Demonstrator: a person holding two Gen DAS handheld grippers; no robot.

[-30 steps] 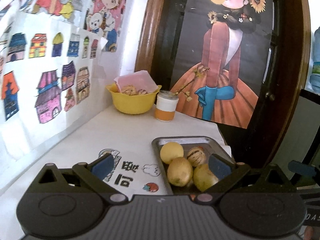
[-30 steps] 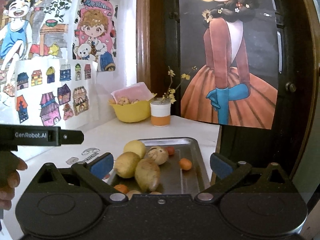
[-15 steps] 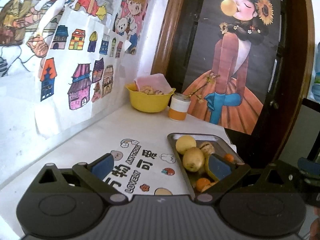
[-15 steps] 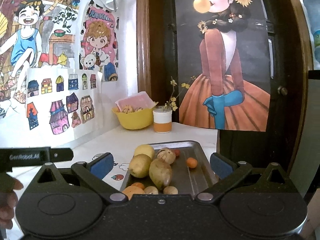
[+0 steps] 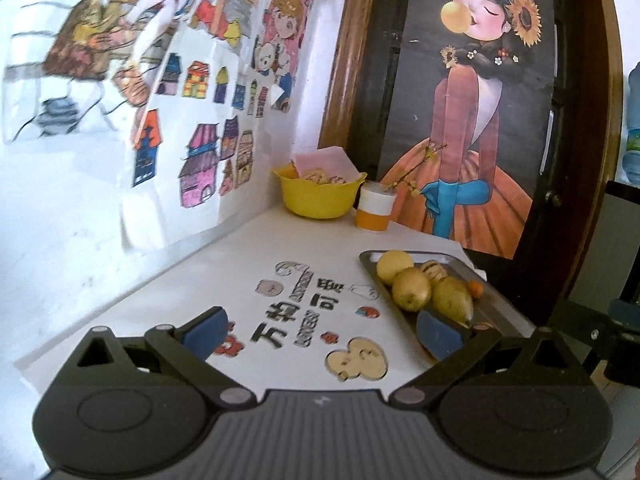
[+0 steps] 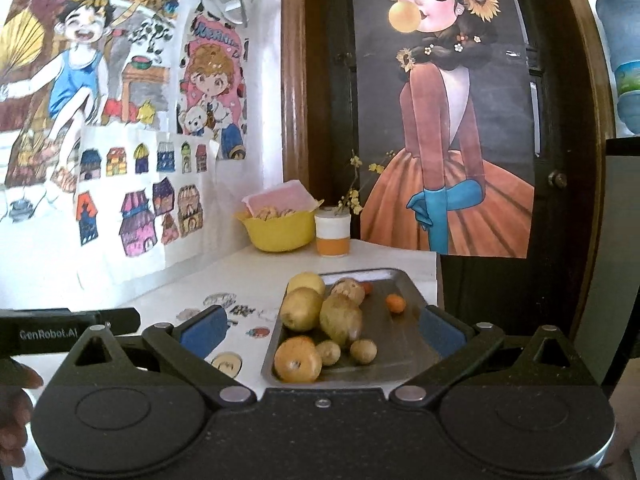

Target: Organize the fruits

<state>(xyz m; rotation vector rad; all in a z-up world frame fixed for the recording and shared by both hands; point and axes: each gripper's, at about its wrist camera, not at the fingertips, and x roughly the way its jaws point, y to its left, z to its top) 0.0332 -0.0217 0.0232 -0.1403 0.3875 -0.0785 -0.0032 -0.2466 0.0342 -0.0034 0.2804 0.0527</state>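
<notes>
- Since the earlier frames both views had drawn back from the metal tray (image 6: 404,354): the right wrist view now took in its near end, with an orange-yellow fruit (image 6: 298,359) and two small brown ones (image 6: 363,351) that had been hidden before, and the left wrist view showed more of the printed table (image 5: 240,264).
- The left gripper (image 5: 320,332) had its fingers spread wide and empty over the table, left of the tray; the right gripper (image 6: 320,330) was equally wide and empty, above the tray's near half.
- The fruit lay heaped at the tray's left side, the pear-like fruit (image 6: 340,318) touching the round yellow-brown ones (image 6: 301,308); a yellow bowl (image 6: 278,232) sat at the far end beside a white-and-orange cup (image 6: 332,236).
- Risk, as I judged it: closing on one fruit in the heap could nudge its neighbours, and round ones would roll.
- The small orange fruit (image 6: 396,303) sat alone and could skid on the slick metal.
- The tray lay near the table's right edge, so a push might shift it off.
</notes>
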